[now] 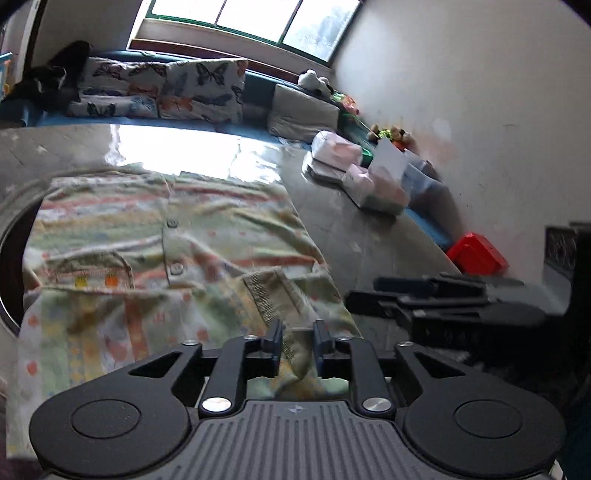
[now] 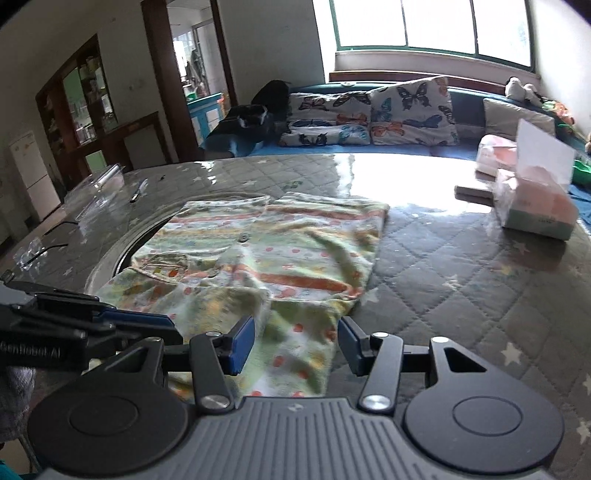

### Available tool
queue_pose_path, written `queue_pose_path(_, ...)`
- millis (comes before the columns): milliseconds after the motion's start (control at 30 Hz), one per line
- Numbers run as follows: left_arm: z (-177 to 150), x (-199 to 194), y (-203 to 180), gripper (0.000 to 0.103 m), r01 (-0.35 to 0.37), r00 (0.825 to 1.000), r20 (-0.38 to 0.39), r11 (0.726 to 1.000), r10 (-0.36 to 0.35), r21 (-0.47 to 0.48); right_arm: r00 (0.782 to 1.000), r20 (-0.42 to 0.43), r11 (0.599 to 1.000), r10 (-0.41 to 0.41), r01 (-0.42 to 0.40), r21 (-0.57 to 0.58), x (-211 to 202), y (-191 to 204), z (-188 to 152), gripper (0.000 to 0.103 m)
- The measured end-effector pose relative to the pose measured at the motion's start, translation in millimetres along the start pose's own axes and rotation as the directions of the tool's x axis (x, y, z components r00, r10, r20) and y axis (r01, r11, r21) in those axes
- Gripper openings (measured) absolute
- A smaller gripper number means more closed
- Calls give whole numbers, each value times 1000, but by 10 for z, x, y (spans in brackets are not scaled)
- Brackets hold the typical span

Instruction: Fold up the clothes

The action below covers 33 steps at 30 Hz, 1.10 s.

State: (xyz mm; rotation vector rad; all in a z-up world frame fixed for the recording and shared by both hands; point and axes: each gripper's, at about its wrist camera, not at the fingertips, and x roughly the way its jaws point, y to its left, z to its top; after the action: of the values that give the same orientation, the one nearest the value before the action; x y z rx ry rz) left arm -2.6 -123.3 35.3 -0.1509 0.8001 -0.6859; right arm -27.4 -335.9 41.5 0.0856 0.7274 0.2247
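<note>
We pinch the shirt point(image 1: 177, 236) edge with our left gripper point(image 1: 297, 343), while our right gripper point(image 2: 295, 338) hangs wide open low in the frame, with bare table point(image 2: 461, 295) on its right.

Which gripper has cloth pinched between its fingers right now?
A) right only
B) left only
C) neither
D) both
B: the left gripper is closed on a bunched fold of the patterned shirt, while the right gripper stands wide open over the shirt's near edge, gripping nothing.

Daylight poured from the overexposed window point(image 2: 432, 26), throwing white glare across the glossy table point(image 2: 373, 177). Fisheye bending darkened the corners; motion blur softened everything.
</note>
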Motion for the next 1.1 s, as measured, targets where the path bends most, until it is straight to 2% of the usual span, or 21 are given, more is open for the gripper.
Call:
queue_pose_path(33,-8,-44,36,34,-10,1000,5,1000,10,-1,1000,-4,1000,8,-8,-2,23,21,4,51)
queue_pose_path(133,-1,-183,165,36,-47,999,23,999,47,-12,999,-26,999,44,-45,-10,123,114,14,50)
queue_pose_path(200,-6,-293,341,38,-106,993,39,994,108,-40,997,-44,998,62,-63,-18,197,183,3,49)
queue_pose_path(433,-107,-552,918,38,-301,950,44,946,308,-122,994,-77,997,74,-75,-16,347,259,-19,43)
queue_pose_path(633,-244,-595,1129,36,-349,935,24,928,355,-132,993,-95,997,71,-73,-8,433,282,-26,33)
queue_pose_path(767,-253,-598,1102,36,-375,924,34,921,380,-103,992,-107,998,70,-70,-3,486,295,-31,26)
queue_pose_path(967,-18,-481,1010,35,-372,922,83,925,378,-77,993,-101,998,61,-60,11,476,283,-33,23)
queue_pose_path(1100,85,-278,1040,34,-395,913,79,916,399,-64,993,-100,998,61,-58,30,488,267,-46,23)
